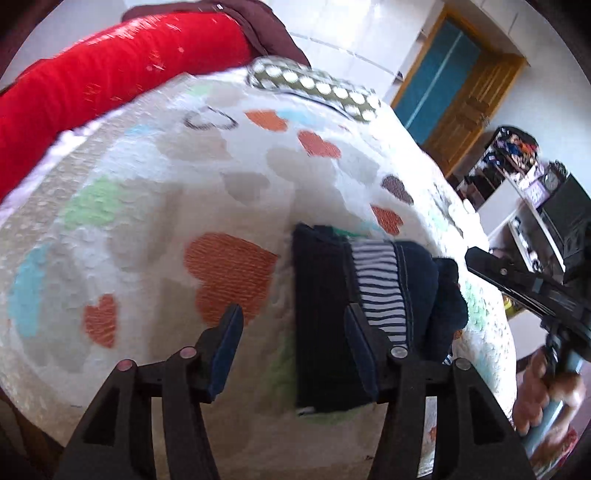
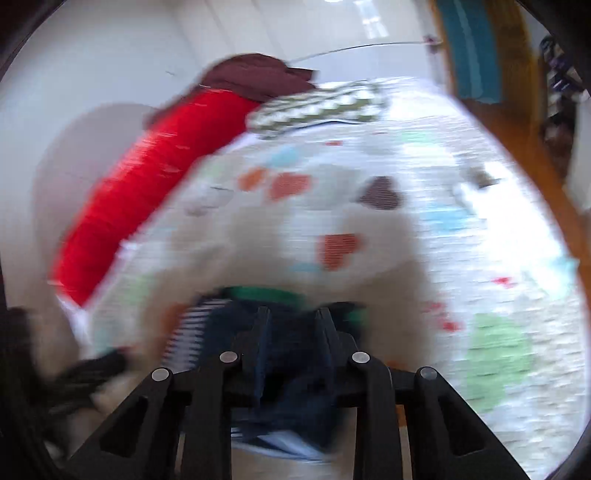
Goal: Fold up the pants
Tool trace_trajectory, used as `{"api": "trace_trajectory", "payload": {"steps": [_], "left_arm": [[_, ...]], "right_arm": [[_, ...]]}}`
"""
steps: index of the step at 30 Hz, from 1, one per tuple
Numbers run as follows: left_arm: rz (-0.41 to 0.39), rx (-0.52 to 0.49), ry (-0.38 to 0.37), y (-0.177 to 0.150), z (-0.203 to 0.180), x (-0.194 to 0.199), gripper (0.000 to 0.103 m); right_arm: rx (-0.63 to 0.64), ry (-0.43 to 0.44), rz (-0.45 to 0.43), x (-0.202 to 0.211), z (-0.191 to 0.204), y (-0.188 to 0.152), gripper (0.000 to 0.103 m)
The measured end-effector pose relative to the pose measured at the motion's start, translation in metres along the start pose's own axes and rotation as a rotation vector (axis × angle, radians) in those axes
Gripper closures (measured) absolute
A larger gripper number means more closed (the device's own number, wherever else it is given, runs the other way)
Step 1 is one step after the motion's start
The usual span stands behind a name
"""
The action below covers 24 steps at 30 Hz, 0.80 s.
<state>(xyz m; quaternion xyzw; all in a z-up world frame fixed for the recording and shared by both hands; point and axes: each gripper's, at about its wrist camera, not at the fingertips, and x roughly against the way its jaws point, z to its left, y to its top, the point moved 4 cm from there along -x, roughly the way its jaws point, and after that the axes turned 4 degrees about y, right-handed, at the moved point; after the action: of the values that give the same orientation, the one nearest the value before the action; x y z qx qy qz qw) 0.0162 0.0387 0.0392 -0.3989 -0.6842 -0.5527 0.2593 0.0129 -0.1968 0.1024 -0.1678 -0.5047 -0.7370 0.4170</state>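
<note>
Dark navy pants (image 1: 328, 314) with a blue-and-white striped lining lie folded on a white bedspread with coloured hearts (image 1: 155, 192). My left gripper (image 1: 291, 325) is open above the bed, its right finger over the pants' left part, holding nothing. The right gripper (image 1: 524, 284) shows at the right edge of the left wrist view, held in a hand. In the blurred right wrist view my right gripper (image 2: 293, 321) is partly open just above the pants (image 2: 288, 387); whether it touches them is unclear.
A red bolster (image 1: 110, 77) and a dark maroon cloth (image 1: 258, 26) lie along the bed's far side, with a polka-dot pillow (image 1: 317, 88) beside them. A wooden door (image 1: 454, 96) and cluttered shelves (image 1: 517, 177) stand to the right, past the bed's edge.
</note>
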Motion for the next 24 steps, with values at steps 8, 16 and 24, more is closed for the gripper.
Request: {"api": "trace_trajectory", "payload": {"steps": [8, 16, 24], "left_arm": [[0.056, -0.065, -0.037, -0.016, -0.018, -0.008, 0.047], [0.097, 0.077, -0.102, 0.003, 0.014, -0.017, 0.032], [0.211, 0.058, -0.257, 0.009, -0.005, -0.076, 0.011]], "right_arm": [[-0.035, -0.033, 0.178, -0.054, -0.015, -0.032, 0.079], [-0.057, -0.189, 0.070, -0.019, -0.037, -0.032, 0.043], [-0.172, -0.024, 0.079, -0.039, -0.060, -0.034, 0.030]]}}
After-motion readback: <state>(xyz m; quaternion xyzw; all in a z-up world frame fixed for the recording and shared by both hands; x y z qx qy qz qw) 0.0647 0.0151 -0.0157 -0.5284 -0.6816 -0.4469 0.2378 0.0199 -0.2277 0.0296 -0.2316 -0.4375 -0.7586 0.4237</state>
